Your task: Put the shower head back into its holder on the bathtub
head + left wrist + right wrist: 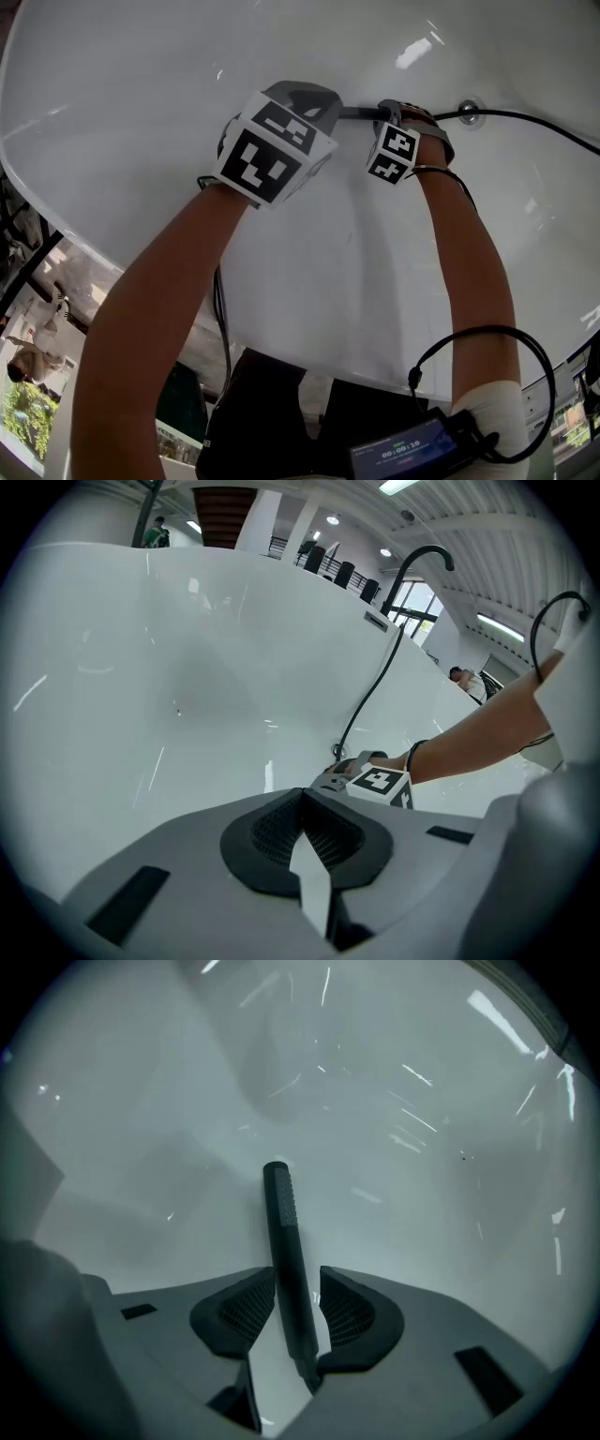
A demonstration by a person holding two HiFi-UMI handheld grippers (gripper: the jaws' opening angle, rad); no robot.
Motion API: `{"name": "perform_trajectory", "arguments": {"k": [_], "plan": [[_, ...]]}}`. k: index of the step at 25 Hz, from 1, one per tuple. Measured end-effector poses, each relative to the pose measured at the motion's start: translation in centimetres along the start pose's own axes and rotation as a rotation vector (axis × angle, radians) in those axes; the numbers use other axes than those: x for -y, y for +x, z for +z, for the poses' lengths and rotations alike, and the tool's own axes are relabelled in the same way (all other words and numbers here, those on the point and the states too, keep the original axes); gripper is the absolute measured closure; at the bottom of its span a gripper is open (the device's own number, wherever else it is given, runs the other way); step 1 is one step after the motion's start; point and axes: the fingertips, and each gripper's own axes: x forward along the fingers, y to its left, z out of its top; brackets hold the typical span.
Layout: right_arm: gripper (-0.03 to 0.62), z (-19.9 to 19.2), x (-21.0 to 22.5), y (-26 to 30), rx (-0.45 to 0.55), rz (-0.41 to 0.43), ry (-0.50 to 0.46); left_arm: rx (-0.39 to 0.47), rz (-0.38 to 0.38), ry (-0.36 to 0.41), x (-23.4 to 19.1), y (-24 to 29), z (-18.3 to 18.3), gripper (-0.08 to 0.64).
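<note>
Right, from above not much of the shower head (284, 1241) shows. My marker cubes cover most of it, and only a short dark stretch peeks out between the two claws, low inside the bathtub (141, 112) toward its far side. Its tail end drops out of sight below my right claw (298, 1283), so I can't see where the hose (534, 122) joins it. I can't tell which fitting up on the rim is the holder.

The right claw's own view is clearer. The shower head is a slim black stick with a finely textured upper part and a flat end. It runs up between the ribbed pads, which are clamped on its lower part, and it points out over the bare white basin. My left claw (302, 799) has its pads pressed together with nothing in them, hovering just beside the right one.

The hose trails off toward the bathtub's right edge, passing a round chrome fitting (469, 109). The tub is glossy white and streaked with reflections. Beyond its rim stand a curved black faucet (424, 560) and a bright hall with ceiling lights.
</note>
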Motion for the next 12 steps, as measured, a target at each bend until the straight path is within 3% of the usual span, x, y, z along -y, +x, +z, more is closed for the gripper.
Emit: {"name": "perform_trajectory", "arguments": {"k": [6, 12], "plan": [[0.440, -0.2, -0.9, 2.1, -0.078, 0.103, -0.084, -0.001, -0.027, -0.034, 0.5, 1.1, -0.8, 0.541], [0.463, -0.4, -0.6, 3.3, -0.111, 0.073, -0.089, 0.019, -0.029, -0.063, -0.1, 0.9, -1.1, 0.541]]}}
